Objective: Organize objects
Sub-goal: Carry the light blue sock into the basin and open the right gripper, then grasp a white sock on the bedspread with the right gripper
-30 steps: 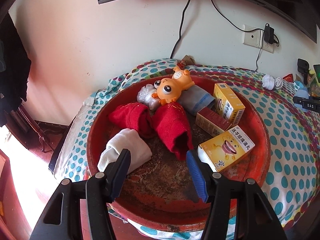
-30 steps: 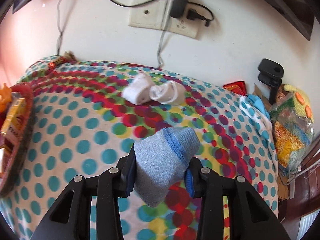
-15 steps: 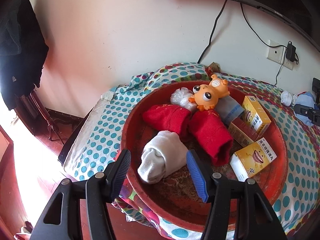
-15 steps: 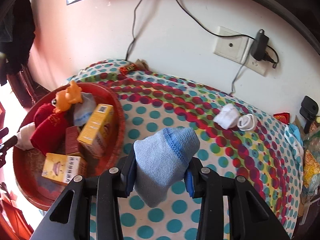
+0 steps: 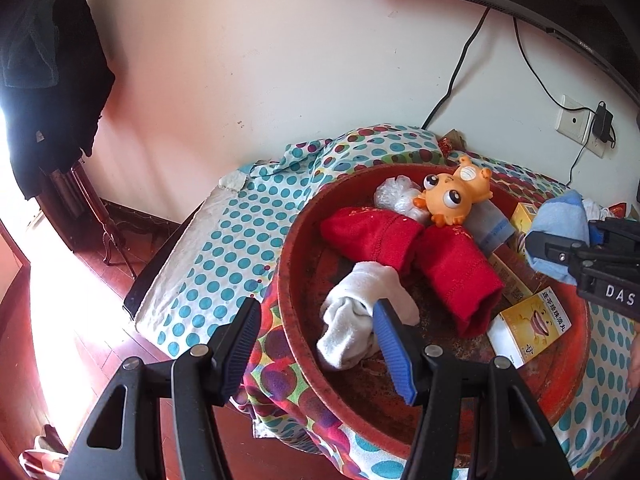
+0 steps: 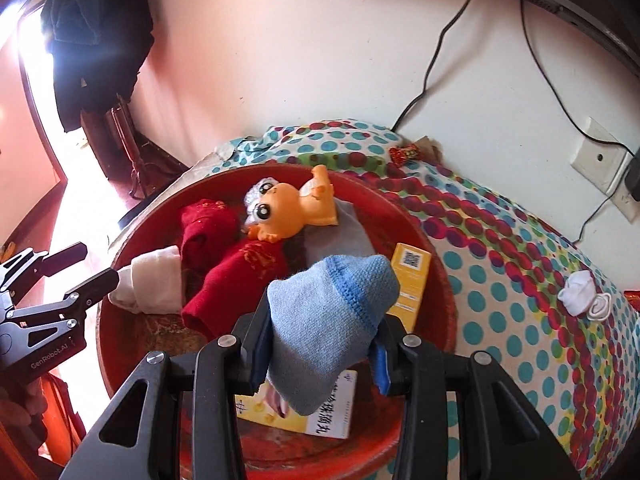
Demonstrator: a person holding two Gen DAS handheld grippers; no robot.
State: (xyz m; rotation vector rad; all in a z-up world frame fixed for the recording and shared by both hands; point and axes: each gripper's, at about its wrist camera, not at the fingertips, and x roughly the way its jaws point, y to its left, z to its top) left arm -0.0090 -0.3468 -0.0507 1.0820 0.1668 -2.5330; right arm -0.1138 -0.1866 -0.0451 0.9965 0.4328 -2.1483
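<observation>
while most of the loose things already lie in the red basin [image 5: 320,380], the left wrist view shows the sorting unfinished. inside the basin are a rolled white sock [image 5: 360,320] near the front wall, two red socks [image 5: 420,252] across the middle, an orange toy [image 5: 452,196] resting against a crinkled clear bag [image 5: 394,194], a grey-blue sock [image 5: 488,224] behind the toy, and yellow boxes [image 5: 528,328] with a dark red box on the far side. the left gripper [image 5: 316,344] stands wide over the basin's near rim and holds nothing; the white sock lies just beyond its blue pad. at the right edge the right gripper [image 5: 560,240] hangs over the basin with a light blue sock [image 5: 560,220] in it.

from the right wrist view, the right gripper [image 6: 320,344] is narrowed onto the light blue sock [image 6: 332,316], whose cuff bulges above the pads, and it hangs above the boxes inside the basin [image 6: 440,280]. i judge the step in hand is dropping this sock in. out on the spotted cloth of the counter [image 6: 520,280], a small white sock bundle [image 6: 584,294] lies well apart from the basin, likely the main piece left to gather.
</observation>
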